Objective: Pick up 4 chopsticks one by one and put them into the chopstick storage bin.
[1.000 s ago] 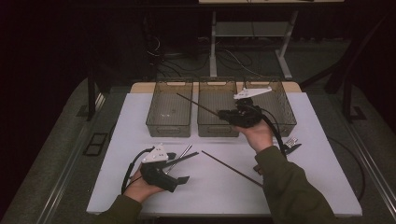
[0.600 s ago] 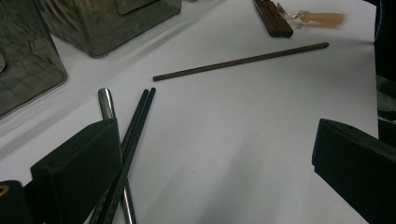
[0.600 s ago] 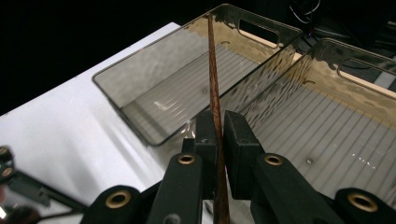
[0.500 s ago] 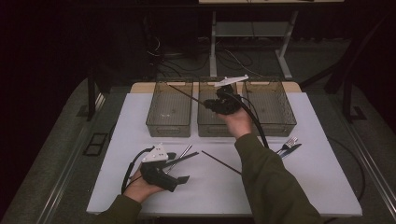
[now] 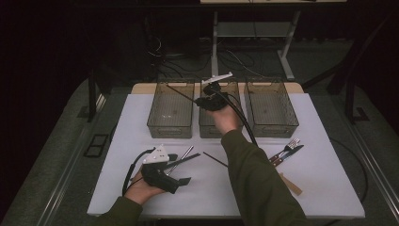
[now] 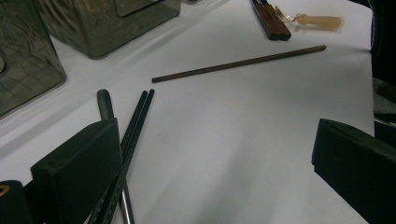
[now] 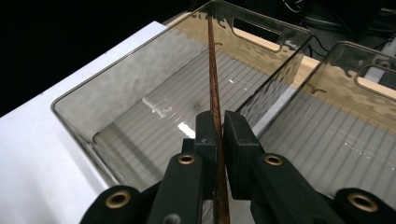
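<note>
My right gripper (image 5: 207, 96) is shut on a thin brown chopstick (image 5: 181, 92), held in the air over the row of clear bins. In the right gripper view the chopstick (image 7: 212, 70) runs from between the closed jaws out over the left bin (image 7: 140, 79). A second brown chopstick (image 5: 215, 159) lies on the white table, also seen in the left gripper view as a brown chopstick (image 6: 238, 63). My left gripper (image 5: 180, 168) rests on the table near the front edge, open, with nothing between its jaws.
Three clear bins stand at the back: left bin (image 5: 170, 127), middle bin (image 5: 207, 129), right bin (image 5: 272, 125). A pair of black chopsticks (image 6: 135, 123) and a dark handle (image 6: 105, 102) lie by my left gripper. A fork and knife (image 5: 284, 150) and a wooden utensil (image 5: 291, 184) lie at the right.
My right hand has carried the brown chopstick leftward, from in front of the right bin to over the middle and left bins. The left hand has stayed still.
</note>
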Tool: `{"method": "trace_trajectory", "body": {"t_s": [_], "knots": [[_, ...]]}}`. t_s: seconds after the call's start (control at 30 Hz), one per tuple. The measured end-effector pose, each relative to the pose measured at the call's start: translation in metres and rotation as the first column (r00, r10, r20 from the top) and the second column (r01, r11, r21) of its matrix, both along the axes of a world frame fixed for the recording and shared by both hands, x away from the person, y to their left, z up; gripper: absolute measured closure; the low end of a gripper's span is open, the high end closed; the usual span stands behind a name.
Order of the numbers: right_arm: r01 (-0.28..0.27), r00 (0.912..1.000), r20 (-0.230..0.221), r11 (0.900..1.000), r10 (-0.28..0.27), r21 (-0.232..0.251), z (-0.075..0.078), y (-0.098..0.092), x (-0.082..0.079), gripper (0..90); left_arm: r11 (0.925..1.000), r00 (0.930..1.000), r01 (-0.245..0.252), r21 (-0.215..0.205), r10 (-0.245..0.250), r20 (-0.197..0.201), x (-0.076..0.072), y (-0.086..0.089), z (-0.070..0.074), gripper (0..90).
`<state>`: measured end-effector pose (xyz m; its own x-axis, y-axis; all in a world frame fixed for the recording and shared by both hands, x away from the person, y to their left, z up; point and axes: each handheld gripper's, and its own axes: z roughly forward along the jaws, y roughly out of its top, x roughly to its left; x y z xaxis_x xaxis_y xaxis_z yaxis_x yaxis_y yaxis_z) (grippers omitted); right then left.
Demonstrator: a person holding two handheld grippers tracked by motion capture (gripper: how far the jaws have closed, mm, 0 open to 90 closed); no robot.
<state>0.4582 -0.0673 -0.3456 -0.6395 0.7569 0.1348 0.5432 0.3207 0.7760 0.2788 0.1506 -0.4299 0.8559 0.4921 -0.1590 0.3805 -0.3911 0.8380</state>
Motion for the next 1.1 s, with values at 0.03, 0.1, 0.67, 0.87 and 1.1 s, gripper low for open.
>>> {"method": "trace_trajectory", "body": {"t_s": [0.03, 0.1, 0.67, 0.87, 1.1], "knots": [[0.0, 1.0, -0.006, 1.0, -0.001, -0.008, -0.003, 0.006, 0.004, 84.4, 1.0, 1.0, 0.0, 0.0, 0.0, 0.0, 0.0, 0.0, 0.0, 0.6], [0.001, 1.0, -0.009, 1.0, -0.001, -0.014, -0.004, 0.009, 0.005, 84.3, 1.0, 1.0, 0.003, 0.003, -0.003, 0.0, 0.0, 0.0, 0.0, 0.6], [0.021, 0.9987, -0.043, 0.995, -0.025, -0.094, -0.021, 0.051, 0.021, 84.3, 0.9999, 0.9999, 0.015, -0.004, -0.015, 0.006, -0.001, 0.001, 0.002, 1.1], [0.021, 0.998, -0.057, 0.995, -0.027, -0.099, -0.026, 0.057, 0.021, 84.2, 0.9999, 0.9999, 0.012, -0.007, -0.012, 0.003, -0.001, 0.0, 0.002, 1.0], [0.018, 0.9982, -0.056, 0.995, -0.023, -0.096, -0.028, 0.06, 0.02, 84.1, 0.9999, 0.9999, 0.012, -0.008, -0.012, 0.004, 0.0, 0.0, 0.002, 1.1]]}}
